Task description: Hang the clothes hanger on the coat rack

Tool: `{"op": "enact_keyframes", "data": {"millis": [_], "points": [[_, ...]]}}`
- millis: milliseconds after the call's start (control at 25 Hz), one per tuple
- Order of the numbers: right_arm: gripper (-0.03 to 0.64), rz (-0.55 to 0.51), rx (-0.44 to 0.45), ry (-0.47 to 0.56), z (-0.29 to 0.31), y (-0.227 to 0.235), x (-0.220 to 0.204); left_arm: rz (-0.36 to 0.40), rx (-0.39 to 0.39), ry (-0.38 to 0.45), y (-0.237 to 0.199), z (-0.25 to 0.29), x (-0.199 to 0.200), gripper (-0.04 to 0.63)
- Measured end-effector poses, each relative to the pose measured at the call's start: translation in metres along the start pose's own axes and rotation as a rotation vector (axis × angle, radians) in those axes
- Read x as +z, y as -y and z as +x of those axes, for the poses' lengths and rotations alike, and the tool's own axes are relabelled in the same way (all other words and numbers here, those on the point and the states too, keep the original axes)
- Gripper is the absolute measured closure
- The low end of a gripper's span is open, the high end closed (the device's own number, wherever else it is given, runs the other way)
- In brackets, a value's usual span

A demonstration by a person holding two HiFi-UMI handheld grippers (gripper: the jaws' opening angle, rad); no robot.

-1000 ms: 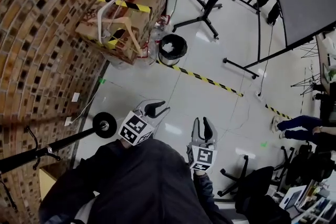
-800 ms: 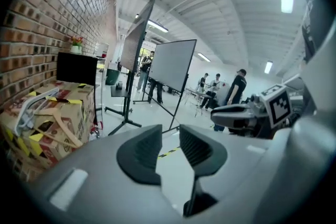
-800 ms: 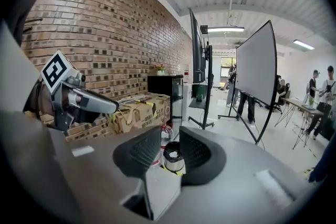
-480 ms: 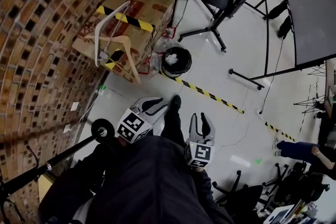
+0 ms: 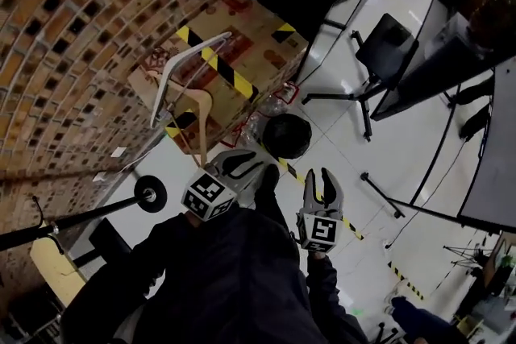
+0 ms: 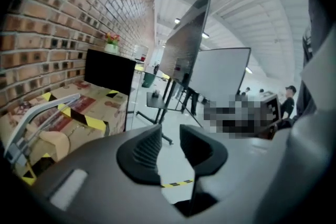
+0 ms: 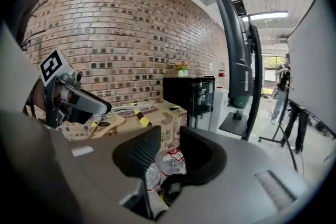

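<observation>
Wooden hanger (image 5: 202,105) lies on the cardboard box (image 5: 251,25) at upper left, its visible arm running down-frame toward the left gripper (image 5: 242,164), the nearer one; both it and the right gripper (image 5: 321,183) are slightly open, empty.

The coat rack (image 5: 81,214) runs off the head view's left edge, so its far end is out of sight. The person's dark clothing (image 5: 234,278) covers both hands. The jaws of the right gripper (image 7: 169,135) hide most of the plastic bottles (image 7: 169,163) beyond them. The white hanger (image 6: 63,98) fades into the left gripper view's dark rim.
</observation>
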State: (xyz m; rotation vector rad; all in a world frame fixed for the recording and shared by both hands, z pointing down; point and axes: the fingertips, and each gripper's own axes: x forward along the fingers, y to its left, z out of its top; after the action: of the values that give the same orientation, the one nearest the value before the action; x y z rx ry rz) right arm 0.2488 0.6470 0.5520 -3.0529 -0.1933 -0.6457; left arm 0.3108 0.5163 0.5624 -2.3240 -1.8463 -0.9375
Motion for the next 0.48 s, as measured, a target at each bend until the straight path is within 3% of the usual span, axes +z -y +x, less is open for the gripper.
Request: {"op": "enact_keyframes", "data": {"millis": [200,480], "points": [[0.495,-0.103,0.202,-0.019,0.085,0.002,0.030,-0.082,0.222,0.058,-0.061,-0.017,0.023,0.480],[0.481,-0.315,0.555,-0.060,0.195,-0.111,0.060,-0.205,0.539,0.129,-0.174,-0.101,0.009,0.465]]}}
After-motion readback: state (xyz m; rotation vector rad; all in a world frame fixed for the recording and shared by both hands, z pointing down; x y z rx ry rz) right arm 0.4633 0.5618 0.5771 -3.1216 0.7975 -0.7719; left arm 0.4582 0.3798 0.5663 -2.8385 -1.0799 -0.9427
